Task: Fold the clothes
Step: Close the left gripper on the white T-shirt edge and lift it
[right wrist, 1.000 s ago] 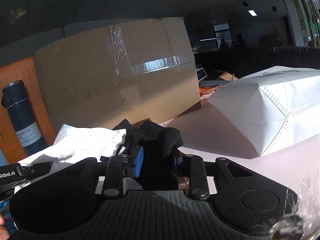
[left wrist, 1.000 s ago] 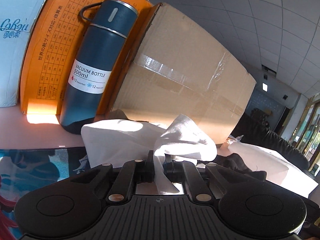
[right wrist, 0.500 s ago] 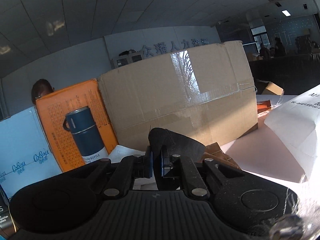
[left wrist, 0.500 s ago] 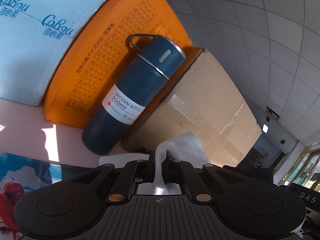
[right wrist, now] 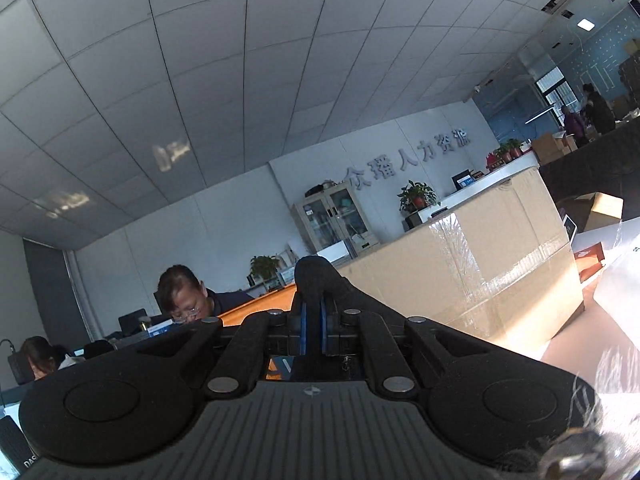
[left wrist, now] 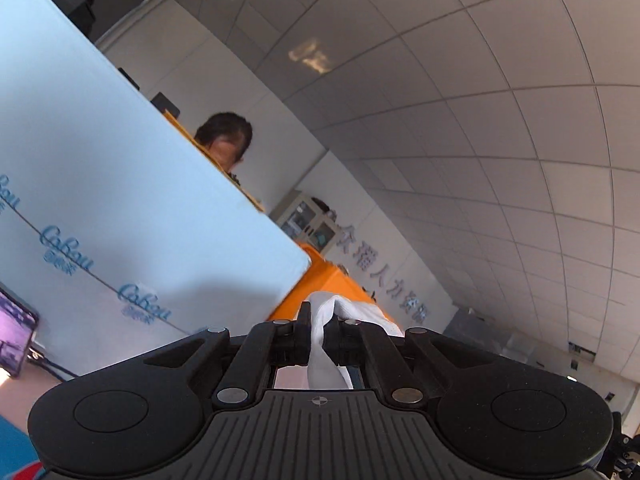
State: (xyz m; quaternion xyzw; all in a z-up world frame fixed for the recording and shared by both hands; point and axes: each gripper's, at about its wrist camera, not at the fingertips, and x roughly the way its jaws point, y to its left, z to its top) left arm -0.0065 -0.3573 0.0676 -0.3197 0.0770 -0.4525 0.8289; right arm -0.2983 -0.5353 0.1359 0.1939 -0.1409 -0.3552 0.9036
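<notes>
In the left wrist view my left gripper (left wrist: 318,316) is shut on a fold of white cloth (left wrist: 360,312), which bulges past the fingertips and hangs down between the fingers. In the right wrist view my right gripper (right wrist: 313,312) is shut on a dark, black piece of cloth (right wrist: 316,276) that rises over the blue pads (right wrist: 303,322) as a rounded hump. Both grippers are raised and tilted up toward the ceiling, so the rest of each garment is hidden below the views.
A pale blue printed box (left wrist: 120,216) and an orange box (left wrist: 320,276) stand close ahead of the left gripper. A taped cardboard box (right wrist: 480,272) stands to the right of the right gripper. A person (right wrist: 184,296) sits behind the boxes. A white sheet (right wrist: 616,272) lies at far right.
Both grippers have risen and tilted upward, carrying the white and black cloth off the table. The blue bottle and the tabletop have dropped out of view. The right jaws closed tighter on the black cloth.
</notes>
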